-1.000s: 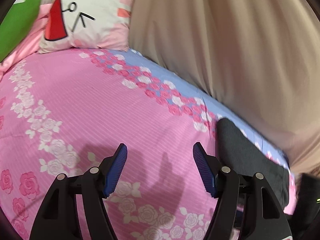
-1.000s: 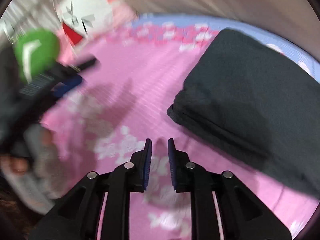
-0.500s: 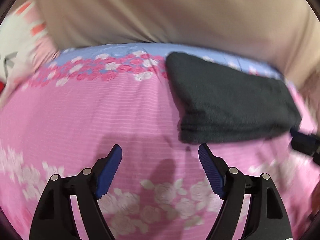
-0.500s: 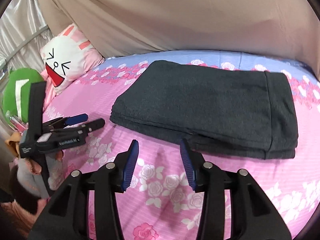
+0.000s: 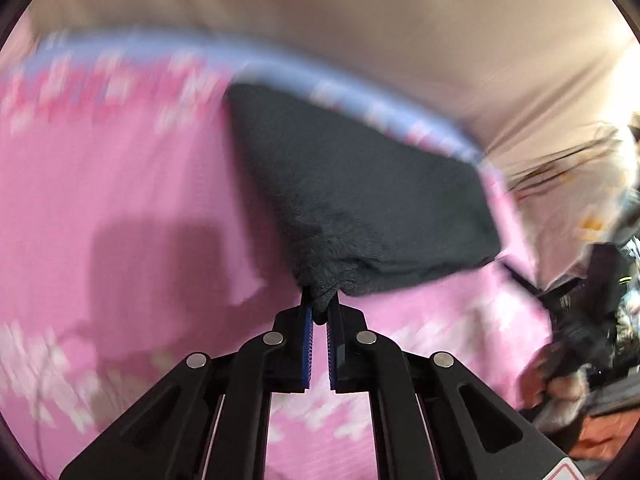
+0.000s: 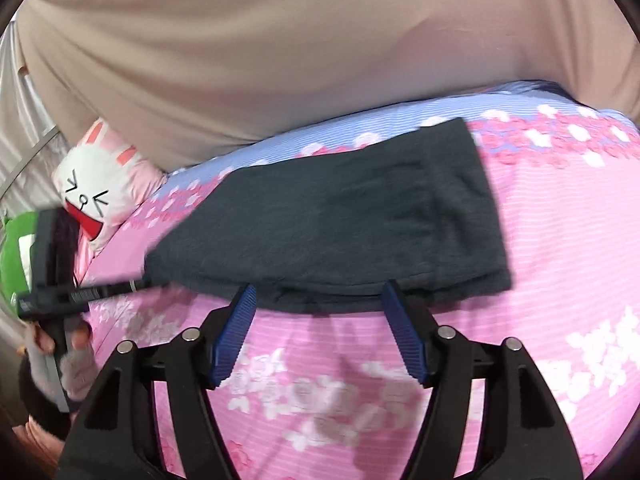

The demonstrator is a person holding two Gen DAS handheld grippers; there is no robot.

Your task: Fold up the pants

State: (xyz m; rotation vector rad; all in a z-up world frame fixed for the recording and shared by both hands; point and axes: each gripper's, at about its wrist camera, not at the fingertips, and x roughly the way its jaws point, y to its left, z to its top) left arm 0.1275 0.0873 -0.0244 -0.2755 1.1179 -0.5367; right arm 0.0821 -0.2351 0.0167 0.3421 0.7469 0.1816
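Left claw (image 5: 319,312): we pinch the pants' near-left corner, pads pressed together on it.
Right claw (image 6: 320,300): spread, empty, at the near hem.
Pants (image 6: 340,216): folded on the bed (image 6: 560,260), long axis left-right along its far edge.

Motion blurs the bedsheet (image 5: 100,184) print; the pants (image 5: 360,184) corner hides between tool pads.

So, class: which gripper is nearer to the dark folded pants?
Left. The left gripper is shut on a corner of the pants; the right gripper is open at their near edge, gripping nothing.
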